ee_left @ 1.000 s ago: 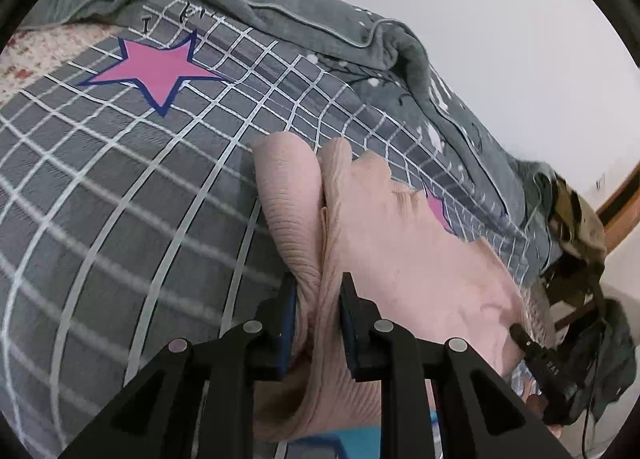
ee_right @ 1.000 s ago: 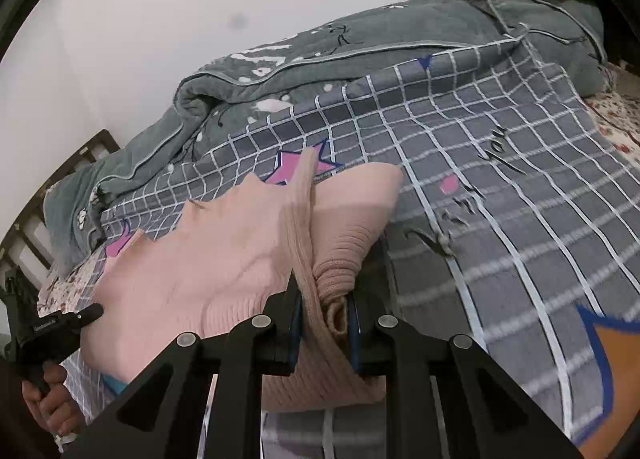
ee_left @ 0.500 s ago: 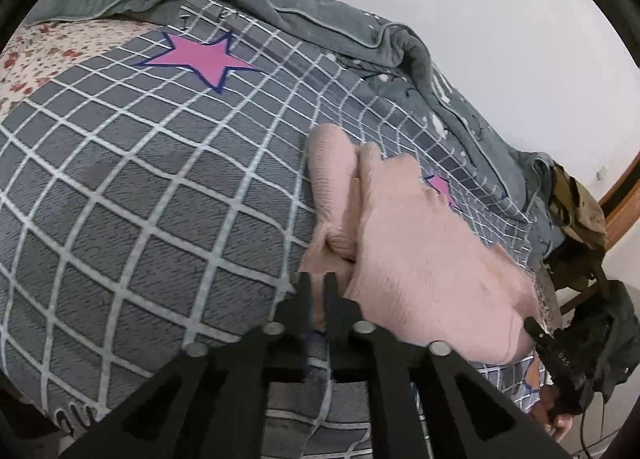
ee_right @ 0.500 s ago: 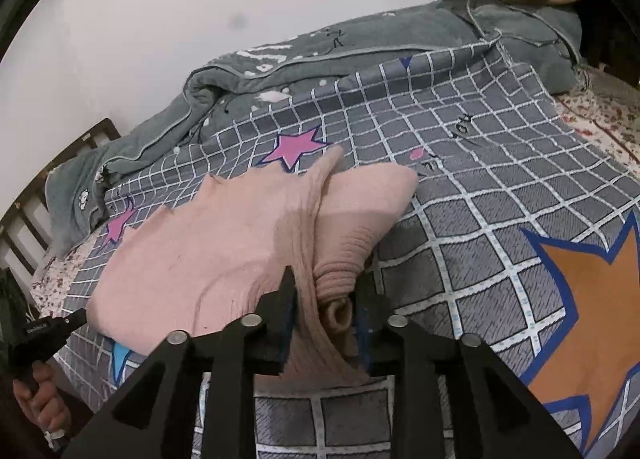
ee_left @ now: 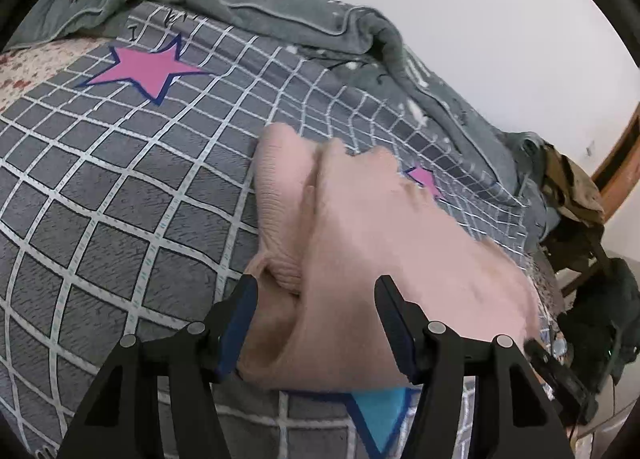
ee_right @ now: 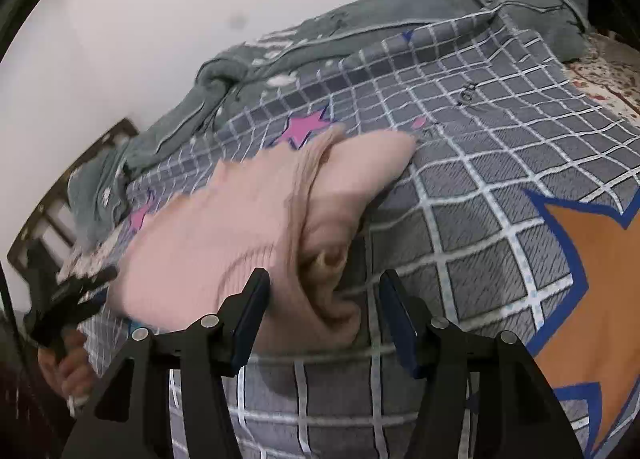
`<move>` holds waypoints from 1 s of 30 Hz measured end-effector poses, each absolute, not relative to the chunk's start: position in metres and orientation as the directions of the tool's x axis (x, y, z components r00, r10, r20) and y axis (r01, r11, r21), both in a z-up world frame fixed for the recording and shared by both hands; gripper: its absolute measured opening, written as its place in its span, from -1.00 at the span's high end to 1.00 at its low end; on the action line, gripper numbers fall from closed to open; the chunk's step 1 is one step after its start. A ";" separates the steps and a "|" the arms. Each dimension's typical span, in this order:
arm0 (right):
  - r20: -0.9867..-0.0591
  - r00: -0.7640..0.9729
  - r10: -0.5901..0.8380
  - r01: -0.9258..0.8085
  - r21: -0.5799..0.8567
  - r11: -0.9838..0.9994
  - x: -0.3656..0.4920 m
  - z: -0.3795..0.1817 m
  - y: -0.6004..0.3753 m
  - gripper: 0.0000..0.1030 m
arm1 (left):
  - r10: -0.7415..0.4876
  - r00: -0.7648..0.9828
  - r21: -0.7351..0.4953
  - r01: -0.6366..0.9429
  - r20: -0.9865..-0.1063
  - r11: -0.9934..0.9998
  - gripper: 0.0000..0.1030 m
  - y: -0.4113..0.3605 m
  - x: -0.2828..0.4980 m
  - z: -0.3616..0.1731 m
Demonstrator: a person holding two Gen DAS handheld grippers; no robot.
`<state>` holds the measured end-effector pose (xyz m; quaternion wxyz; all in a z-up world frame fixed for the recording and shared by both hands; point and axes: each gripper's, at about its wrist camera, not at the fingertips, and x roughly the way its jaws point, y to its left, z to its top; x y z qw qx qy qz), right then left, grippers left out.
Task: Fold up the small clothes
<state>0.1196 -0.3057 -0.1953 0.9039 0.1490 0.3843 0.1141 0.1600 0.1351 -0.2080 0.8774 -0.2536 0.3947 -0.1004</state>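
**Spotter:** What are your grippers doing?

**Me:** My left gripper (ee_left: 316, 323) has its jaws opening, with the near edge of the pink sweater (ee_left: 360, 227) lying between the pads but no longer pinched. My right gripper (ee_right: 324, 319) is the same: jaws spreading, with a rolled cuff end of the sweater sitting loose in the gap.

**Spotter:** Where does the garment lie from each?

**Me:** In the left wrist view it runs from between the fingers toward one o'clock, bulk at three. In the right wrist view it runs toward eleven, bulk at nine. So it lies between my two hands, long axis crosswise from one gripper to the other, resting on the checked blanket (ee_left: 120, 195) (the one with the pink star (ee_left: 148, 69)).

**Spotter:** Which hand is nearer for the next fold?

**Me:** Neither, I judge; each sits at its own end. The folded sleeves point away at twelve, toward the grey quilt (ee_right: 248, 75), so any next fold would likely go across that axis.
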 end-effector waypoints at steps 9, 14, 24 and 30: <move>-0.677 0.665 0.316 -0.157 0.287 0.945 0.111 -0.200 -0.297 -0.16 | -0.365 0.667 -0.534 -0.059 -0.649 0.843 -0.14 0.147 0.179 -0.219; -0.670 0.664 0.331 -0.151 0.313 0.937 0.115 -0.201 -0.297 -0.16 | -0.365 0.650 -0.522 -0.057 -0.666 0.851 -0.14 0.142 0.183 -0.222; -0.687 0.648 0.329 -0.129 0.327 0.936 0.133 -0.210 -0.284 0.20 | -0.430 0.605 -0.554 -0.022 -0.670 0.832 0.59 0.137 0.173 -0.226; -0.613 0.644 0.457 -0.160 0.477 0.865 0.132 -0.202 -0.295 0.75 | -0.467 0.617 -0.623 -0.048 -0.633 0.781 0.69 0.143 0.157 -0.220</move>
